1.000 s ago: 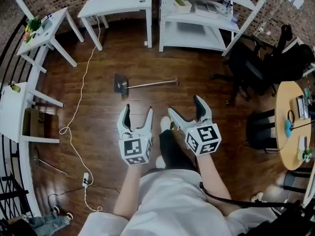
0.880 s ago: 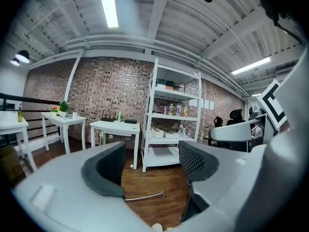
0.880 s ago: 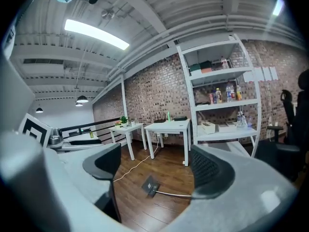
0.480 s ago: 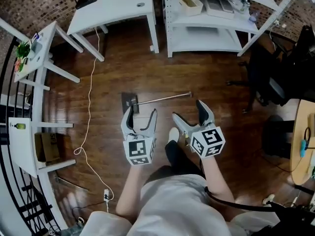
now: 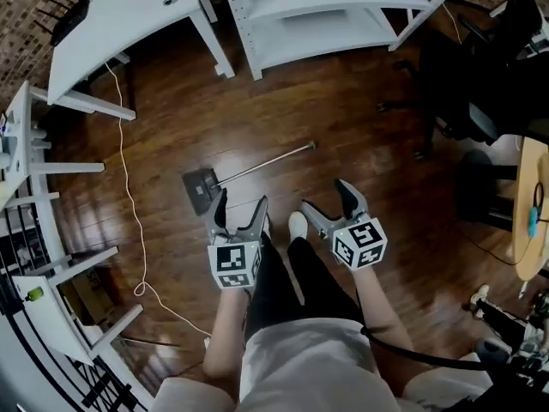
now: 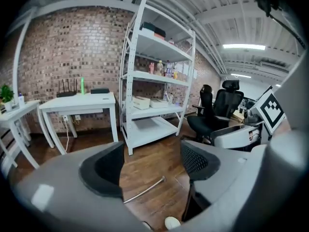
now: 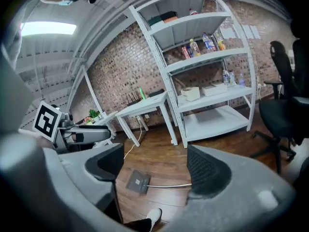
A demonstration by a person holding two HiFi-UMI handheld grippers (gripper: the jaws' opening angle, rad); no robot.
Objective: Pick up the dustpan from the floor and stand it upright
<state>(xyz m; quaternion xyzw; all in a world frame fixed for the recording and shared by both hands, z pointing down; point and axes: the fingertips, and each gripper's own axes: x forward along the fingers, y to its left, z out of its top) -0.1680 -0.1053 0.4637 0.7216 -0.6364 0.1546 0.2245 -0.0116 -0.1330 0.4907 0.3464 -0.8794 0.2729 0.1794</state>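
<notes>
The dustpan lies flat on the wood floor, its dark pan [image 5: 200,187] just left of and beyond my left gripper [image 5: 241,202]. Its thin metal handle [image 5: 266,161] slants up to the right. The left gripper is open and empty, its tips close above the pan's near edge. My right gripper [image 5: 328,197] hangs beside it to the right, jaws apart but closing, nothing between them. In the right gripper view the pan [image 7: 138,181] and handle [image 7: 166,185] lie on the floor beyond the gripper [image 7: 154,167]. The left gripper view shows only the handle [image 6: 144,190] past the gripper [image 6: 150,166].
A white desk [image 5: 129,15] and a white shelf unit [image 5: 326,15] stand at the back. A white cable [image 5: 124,170] trails across the floor at left. Black office chairs [image 5: 480,93] and a round wooden table [image 5: 532,213] are at right. The person's white shoe [image 5: 297,225] is between the grippers.
Both grippers have moved forward and down toward the floor. The dustpan now lies much closer to the left gripper's tips. The dustpan itself has not moved.
</notes>
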